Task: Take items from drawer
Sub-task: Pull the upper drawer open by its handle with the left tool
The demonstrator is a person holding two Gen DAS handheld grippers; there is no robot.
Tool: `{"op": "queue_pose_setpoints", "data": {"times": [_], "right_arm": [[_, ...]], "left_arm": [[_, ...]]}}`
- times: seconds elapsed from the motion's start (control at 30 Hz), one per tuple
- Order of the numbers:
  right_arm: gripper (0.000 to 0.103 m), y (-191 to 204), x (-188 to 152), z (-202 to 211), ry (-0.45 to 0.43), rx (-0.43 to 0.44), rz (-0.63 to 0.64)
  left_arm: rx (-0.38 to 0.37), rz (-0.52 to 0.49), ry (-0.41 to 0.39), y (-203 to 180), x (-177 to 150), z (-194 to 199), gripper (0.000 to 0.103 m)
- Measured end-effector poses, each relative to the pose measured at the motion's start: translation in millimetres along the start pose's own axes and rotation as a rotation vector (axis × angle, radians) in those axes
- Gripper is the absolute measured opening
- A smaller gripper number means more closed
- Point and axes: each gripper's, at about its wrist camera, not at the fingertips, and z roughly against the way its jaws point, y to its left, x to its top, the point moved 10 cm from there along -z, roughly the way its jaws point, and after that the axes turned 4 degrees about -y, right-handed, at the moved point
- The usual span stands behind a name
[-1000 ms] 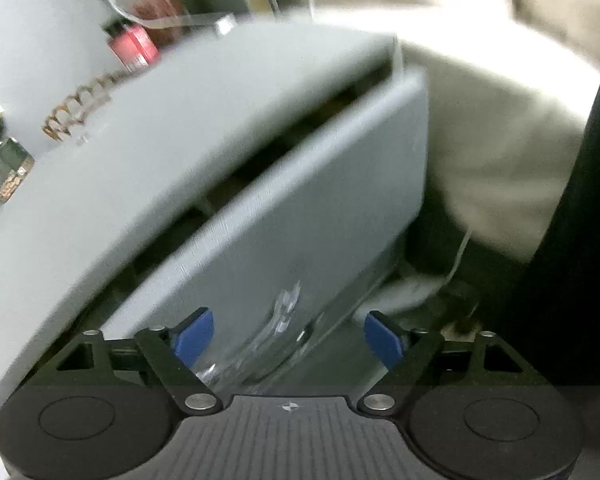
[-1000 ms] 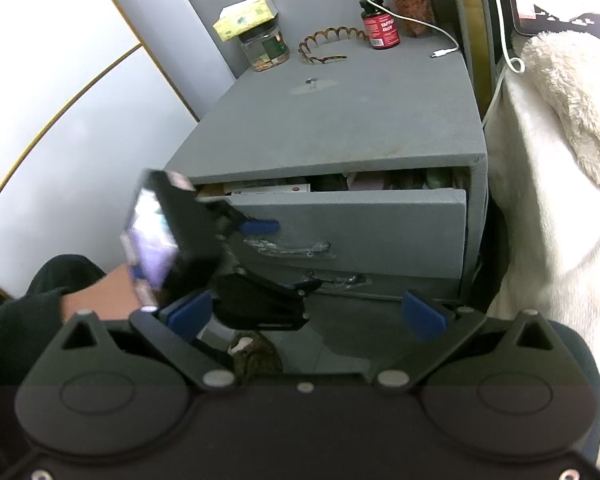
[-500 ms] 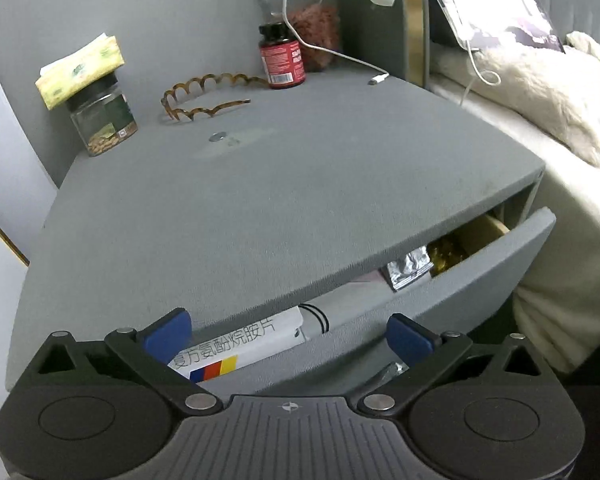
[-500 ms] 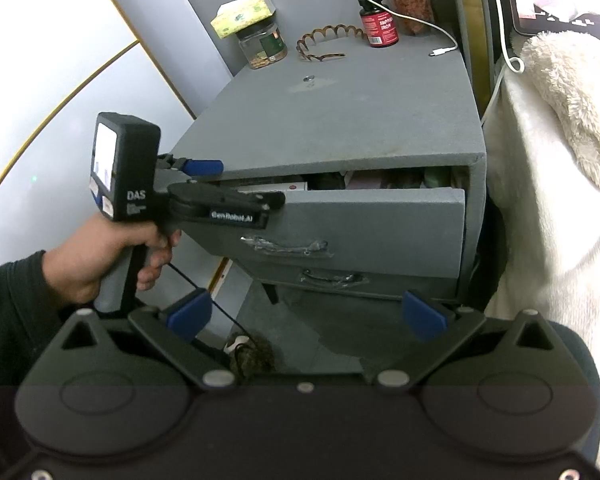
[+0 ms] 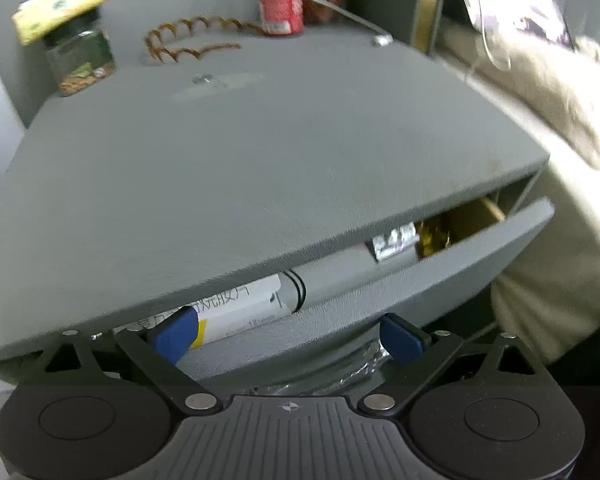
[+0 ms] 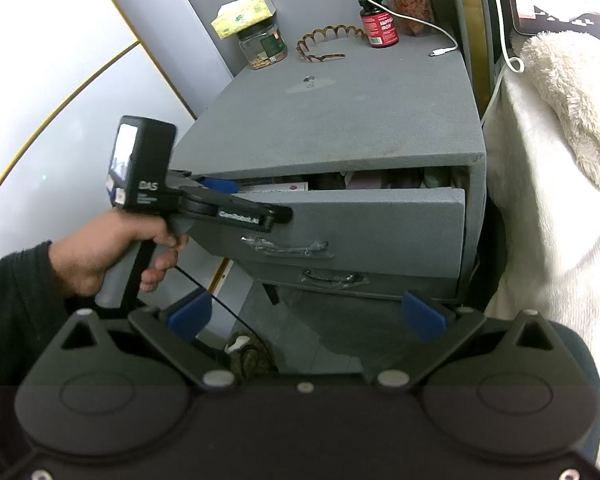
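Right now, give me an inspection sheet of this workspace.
Surface: grey nightstand top, dusty.
Job's things: top drawer partly open; white medicine box, foil packet inside.
Clutter: jar under tissue pack, headband, red bottle.
Grippers: left gripper open at the drawer gap; right gripper open, held back.
Cables: white charging cable on top.
Surroundings: fleece blanket right.

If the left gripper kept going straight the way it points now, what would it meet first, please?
Probably the white medicine box in the open top drawer; the left gripper is open at that gap, though depth is unclear.
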Motion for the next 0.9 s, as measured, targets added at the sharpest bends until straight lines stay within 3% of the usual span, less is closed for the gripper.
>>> {"op": "queue_pose_setpoints", "data": {"times": [0.27,0.9], "right_arm": [[0.103,0.3,0.9,-0.3,0.001,-0.001,-0.001],[0.103,0.3,1.0,-0.5,0.004,-0.009,0.002]], "left_arm": [[-0.046,-0.048,0.086,-7.3,-6.0,-8.5,0.094],[-0.060,-0.057,0.098,-33.3,-34.3,1.7,0.094]]}}
